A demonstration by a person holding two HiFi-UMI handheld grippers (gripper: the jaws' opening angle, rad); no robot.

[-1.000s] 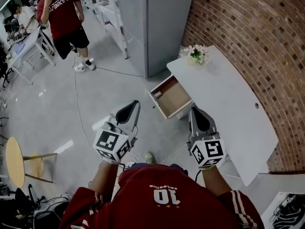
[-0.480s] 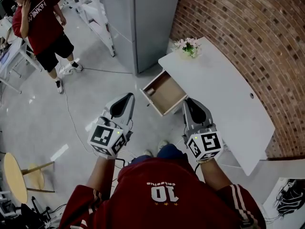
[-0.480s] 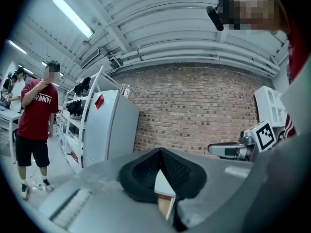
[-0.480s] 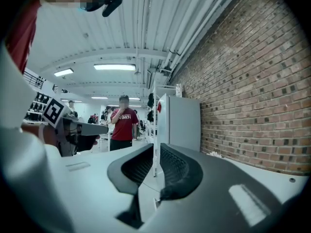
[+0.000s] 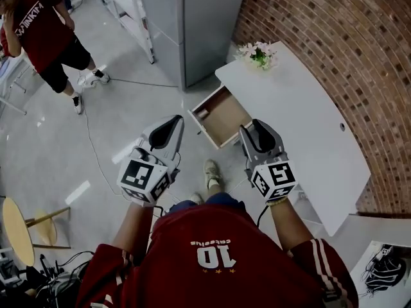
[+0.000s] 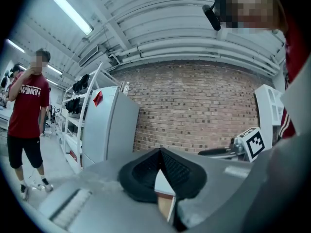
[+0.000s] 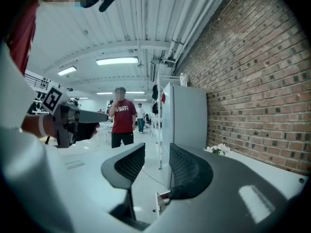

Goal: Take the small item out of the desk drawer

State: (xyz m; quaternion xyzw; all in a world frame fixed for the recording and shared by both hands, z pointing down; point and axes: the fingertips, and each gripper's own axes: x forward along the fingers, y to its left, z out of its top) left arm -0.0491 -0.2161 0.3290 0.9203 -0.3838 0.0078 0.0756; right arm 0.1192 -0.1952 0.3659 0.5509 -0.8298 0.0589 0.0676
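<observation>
A red brick wall (image 5: pixel 334 37) runs beyond and to the right of both pairs of fingers, and the pale grey floor (image 5: pixel 128 120) spreads below and to their left. A tall grey cabinet (image 5: pixel 192 24) stands well ahead of the fingertips. The white desk (image 5: pixel 302 127) lies to the right of the right gripper (image 5: pixel 253 128), its near edge just beside that gripper's fingers. A bystander (image 5: pixel 38 31) in a red shirt stands far ahead and to the left of the left gripper (image 5: pixel 174 122). The desk's drawer (image 5: pixel 226 117) is pulled open just ahead of the fingertips, between the two grippers and closer to the right one. The right gripper's jaws have just been opening and stand apart with nothing between them (its own view shows only floor and the drawer's corner through the gap). The left gripper's fingers meet at the tips, empty. A small bunch of flowers (image 5: pixel 258 53) sits at the desk's far end, well beyond the right fingers. The small item (image 5: pixel 203 113) lies inside the drawer, in the corner toward the left gripper's fingertips, touched by neither pair
</observation>
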